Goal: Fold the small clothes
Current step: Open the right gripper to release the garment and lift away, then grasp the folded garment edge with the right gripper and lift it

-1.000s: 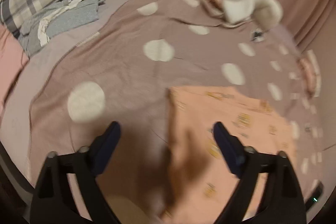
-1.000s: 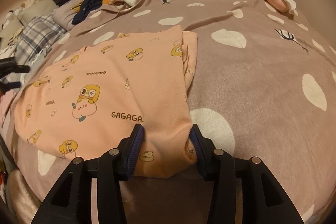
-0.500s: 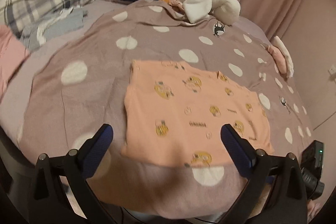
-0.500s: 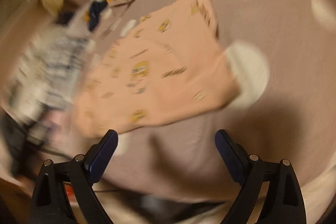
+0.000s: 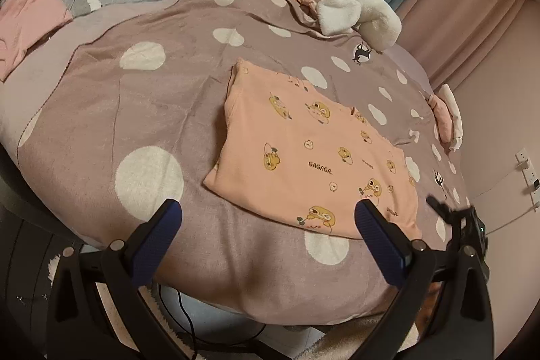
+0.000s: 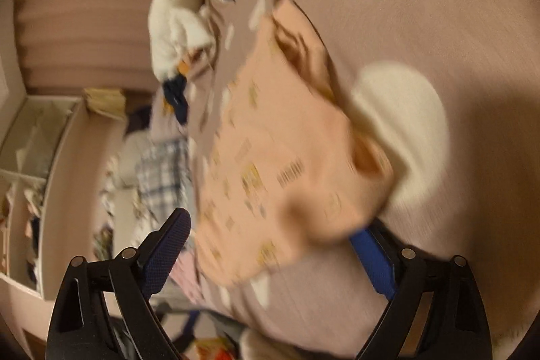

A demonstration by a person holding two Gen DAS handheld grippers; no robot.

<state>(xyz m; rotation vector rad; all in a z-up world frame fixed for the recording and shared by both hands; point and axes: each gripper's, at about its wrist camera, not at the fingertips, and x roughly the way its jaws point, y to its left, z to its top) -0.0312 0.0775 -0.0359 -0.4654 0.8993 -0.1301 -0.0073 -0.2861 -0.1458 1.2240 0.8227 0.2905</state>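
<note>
peach cartoon-print cotton garment (image 5: 314,154), half-folded flat on the dotted mauve blanket (image 5: 148,110), we judge light and limp, so we pinch its near corners; left gripper (image 5: 266,218) and right gripper (image 6: 273,242) both gape empty.

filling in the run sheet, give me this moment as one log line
stage: folding | garment: peach printed top lying folded flat on dotted blanket | left gripper: open, empty | right gripper: open, holding nothing, view blurred
</note>
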